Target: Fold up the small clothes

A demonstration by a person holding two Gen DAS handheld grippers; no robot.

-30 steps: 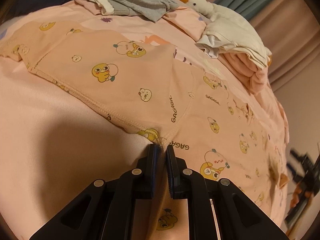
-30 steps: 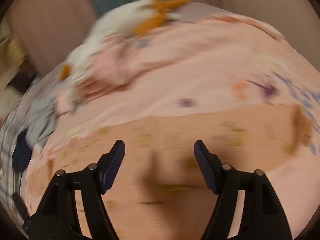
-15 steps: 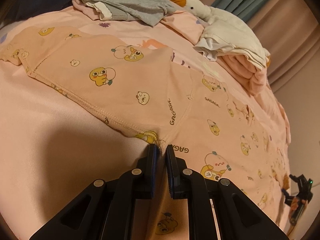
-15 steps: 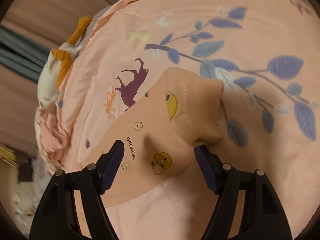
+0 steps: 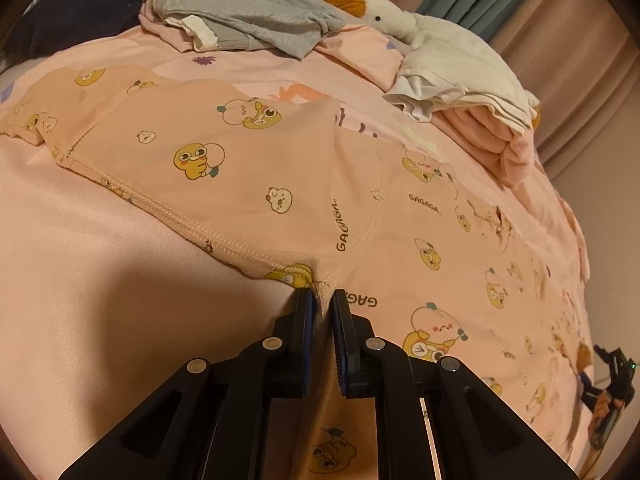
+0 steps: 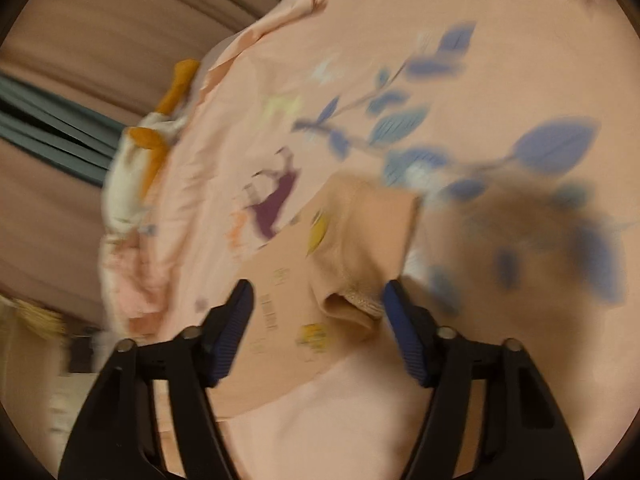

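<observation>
Duck-print garment (image 5: 256, 184) seam clamped in left hand-held gripper (image 5: 322, 300); right hand-held gripper (image 6: 318, 300) apart, closing, blurred cuff seemingly between jaws.

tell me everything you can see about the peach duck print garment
The peach duck print garment is soft knit cloth with yellow cartoon ducks, "GAGAGA" lettering and stitched hems. It lies spread, partly folded, on the pink bedsheet. The left gripper is shut on a seam corner. In the blurred right wrist view, the right gripper, its jaws just closing, straddles a bunched cuff without pinching it.
</observation>
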